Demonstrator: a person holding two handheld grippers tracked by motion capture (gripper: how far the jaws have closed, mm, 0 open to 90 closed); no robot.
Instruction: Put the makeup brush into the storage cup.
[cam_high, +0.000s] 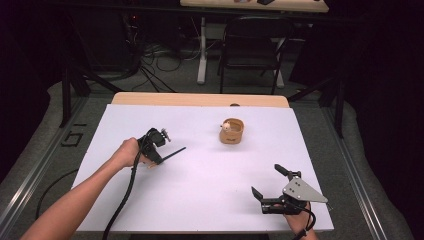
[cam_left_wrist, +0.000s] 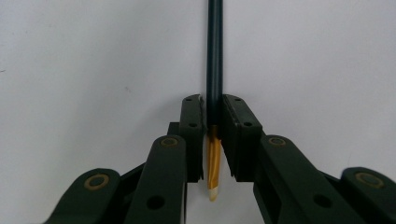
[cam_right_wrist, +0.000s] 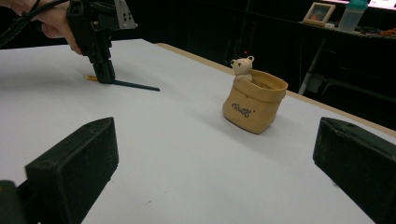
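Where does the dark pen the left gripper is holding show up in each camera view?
High view: pen left of centre, sticking out of the left gripper.
Left gripper view: centre, between the jaws, running upward.
Right gripper view: upper left, lying on the table.
Shared landmark: white table.

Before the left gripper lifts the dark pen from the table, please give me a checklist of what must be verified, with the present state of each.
1. Left gripper shut on the pen: ok.
2. Pen centred between the pads: ok, gripped near its yellow end.
3. Pen lying flat on the white table: ok.
4. Bear pot upright with open mouth: ok.
5. Right gripper open and apart from the pot: ok.
6. Grip firm enough for lifting: cannot tell.
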